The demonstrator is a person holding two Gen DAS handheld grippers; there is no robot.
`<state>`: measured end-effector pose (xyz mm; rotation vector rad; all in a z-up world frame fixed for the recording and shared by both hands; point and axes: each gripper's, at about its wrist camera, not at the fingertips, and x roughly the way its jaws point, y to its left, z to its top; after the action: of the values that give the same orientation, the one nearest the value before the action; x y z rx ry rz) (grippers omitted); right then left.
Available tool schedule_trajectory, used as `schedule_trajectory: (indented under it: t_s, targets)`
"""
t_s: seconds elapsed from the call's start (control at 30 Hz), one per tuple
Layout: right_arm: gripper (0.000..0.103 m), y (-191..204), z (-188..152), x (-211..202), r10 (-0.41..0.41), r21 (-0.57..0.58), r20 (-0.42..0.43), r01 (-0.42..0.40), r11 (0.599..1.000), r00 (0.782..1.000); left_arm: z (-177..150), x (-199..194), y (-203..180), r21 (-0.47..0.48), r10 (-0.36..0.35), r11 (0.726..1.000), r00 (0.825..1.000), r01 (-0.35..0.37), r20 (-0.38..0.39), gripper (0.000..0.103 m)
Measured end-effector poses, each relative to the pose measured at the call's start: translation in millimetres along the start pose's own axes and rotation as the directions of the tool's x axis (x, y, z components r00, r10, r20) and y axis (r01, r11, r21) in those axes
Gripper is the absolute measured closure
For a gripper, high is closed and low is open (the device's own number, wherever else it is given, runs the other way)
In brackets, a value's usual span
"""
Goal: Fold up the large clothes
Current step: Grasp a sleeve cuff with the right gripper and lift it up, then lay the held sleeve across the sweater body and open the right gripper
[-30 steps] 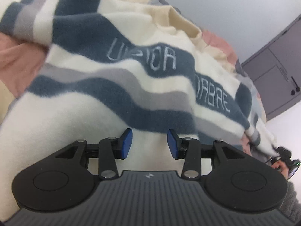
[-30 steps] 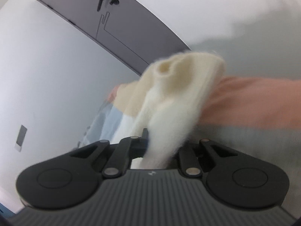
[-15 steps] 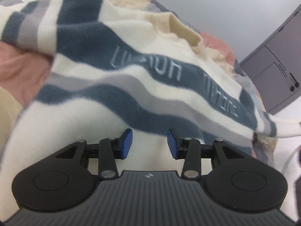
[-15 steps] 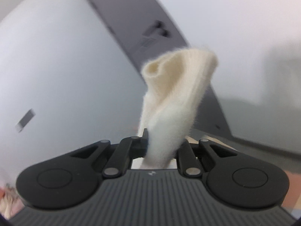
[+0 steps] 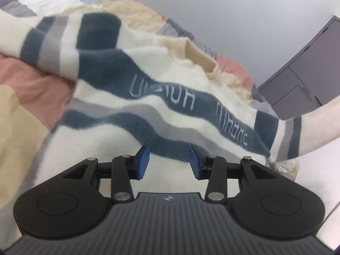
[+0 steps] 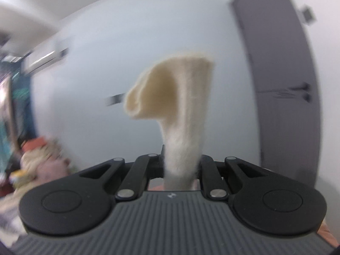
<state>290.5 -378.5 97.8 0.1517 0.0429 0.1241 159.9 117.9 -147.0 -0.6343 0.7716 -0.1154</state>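
one cream fleece sweater with navy and grey wavy stripes (image 5: 131, 97) lies spread on the patchwork bedspread (image 5: 31, 85), its sleeve drawn off toward 3 o'clock, likely to fold it inward. the right gripper (image 6: 180, 165) is clenched on the cream cuff (image 6: 180, 106). the left gripper (image 5: 169, 162) hangs half parted over the hem at 6 o'clock, grasping nothing.

Left wrist cam sits right behind its own gripper (image 5: 169, 162) and tilts down, close over the striped sweater (image 5: 148, 110) spread on the patchwork bedspread (image 5: 31, 89), with the grey cabinet (image 5: 306, 80) and wall at the far right. Right wrist cam looks out level across the room at the wall and the same grey cabinet (image 6: 282, 85), quite blurred, with a cream sleeve end (image 6: 182, 114) sticking up close in front of the lens. What both views share is that sweater sleeve (image 5: 314, 127), the cabinet and the pale wall.
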Motion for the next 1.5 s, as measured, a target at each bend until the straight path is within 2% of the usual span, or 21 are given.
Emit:
schedule_trajectory:
  t_s: [0.17,0.27,0.33,0.4,0.47,0.53,0.57,0.67,0.8,0.93,1.0,1.03,1.13,1.23,1.27,1.33,1.4,1.5]
  targets:
    - [0.090,81.2,-46.0,-18.5,0.146,-0.144,-0.083,-0.156,0.977,0.986,-1.1,-17.1,6.1,-0.028,-0.018,0.999,0.999,0.019,0.026,0.056]
    - [0.090,126.9,-83.5,-32.5,0.225,-0.254,-0.142,-0.255,0.933,0.964,-0.4,-28.2,11.7,-0.046,-0.047,0.998,0.998,0.048,0.041,0.056]
    - [0.090,160.8,-116.2,-43.8,0.247,-0.331,-0.219,-0.309,0.891,0.944,2.4,-35.9,16.8,-0.070,-0.057,0.996,0.996,0.061,0.063,0.056]
    - [0.090,182.5,-148.1,-43.2,0.278,-0.369,-0.288,-0.375,0.850,0.916,4.1,-39.1,17.8,-0.070,-0.062,0.995,0.996,0.067,0.069,0.056]
    - [0.089,204.7,-180.9,-48.7,0.298,-0.366,-0.373,-0.435,0.823,0.878,2.6,-41.4,17.3,-0.063,-0.091,0.993,0.993,0.095,0.070,0.055]
    - [0.088,224.1,-217.5,-51.9,0.281,-0.380,-0.459,-0.472,0.796,0.843,0.3,-44.7,16.6,-0.057,-0.126,0.990,0.989,0.131,0.080,0.053]
    - [0.088,229.0,-233.5,-50.0,0.269,-0.383,-0.494,-0.485,0.786,0.827,-0.1,-45.4,15.1,-0.048,-0.119,0.991,0.989,0.124,0.082,0.053]
    - [0.087,240.4,-277.1,-55.9,0.230,-0.371,-0.587,-0.511,0.775,0.776,0.2,-46.1,15.6,-0.040,-0.136,0.989,0.987,0.140,0.086,0.052]
    - [0.086,243.2,-282.9,-49.8,0.232,-0.340,-0.611,-0.516,0.786,0.757,1.6,-43.6,19.0,-0.046,-0.120,0.991,0.990,0.124,0.078,0.052]
    - [0.084,246.4,-272.0,-62.3,0.250,-0.340,-0.624,-0.546,0.766,0.740,2.7,-39.4,18.7,-0.049,-0.130,0.990,0.990,0.133,0.050,0.052]
    - [0.075,240.7,-269.6,-75.9,0.274,-0.326,-0.647,-0.583,0.744,0.711,1.4,-40.9,14.6,-0.030,-0.141,0.989,0.989,0.142,0.041,0.052]
    - [0.067,237.9,-270.3,-83.9,0.289,-0.314,-0.656,-0.601,0.735,0.697,0.7,-41.9,12.3,-0.019,-0.148,0.989,0.988,0.149,0.039,0.052]
    - [0.064,227.5,-268.8,-103.7,0.312,-0.283,-0.682,-0.632,0.721,0.661,-3.1,-43.3,3.8,0.018,-0.154,0.988,0.987,0.153,0.038,0.052]
    - [0.064,219.0,-256.5,-116.7,0.351,-0.257,-0.675,-0.653,0.713,0.649,-8.6,-42.5,-4.3,0.047,-0.144,0.989,0.989,0.142,0.028,0.052]
    - [0.064,215.7,-250.8,-119.3,0.373,-0.234,-0.669,-0.658,0.715,0.643,-10.7,-42.7,-7.7,0.064,-0.140,0.988,0.990,0.138,0.028,0.052]
    - [0.064,210.0,-241.5,-119.6,0.398,-0.196,-0.653,-0.652,0.733,0.645,-14.6,-42.0,-13.6,0.097,-0.135,0.986,0.990,0.132,0.026,0.052]
    - [0.064,203.5,-234.8,-115.9,0.403,-0.176,-0.634,-0.630,0.756,0.660,-17.7,-39.3,-18.1,0.119,-0.127,0.985,0.992,0.123,0.020,0.052]
    - [0.064,194.0,-232.0,-102.4,0.352,-0.157,-0.618,-0.550,0.821,0.703,-21.1,-33.6,-22.5,0.145,-0.108,0.984,0.994,0.105,0.011,0.052]
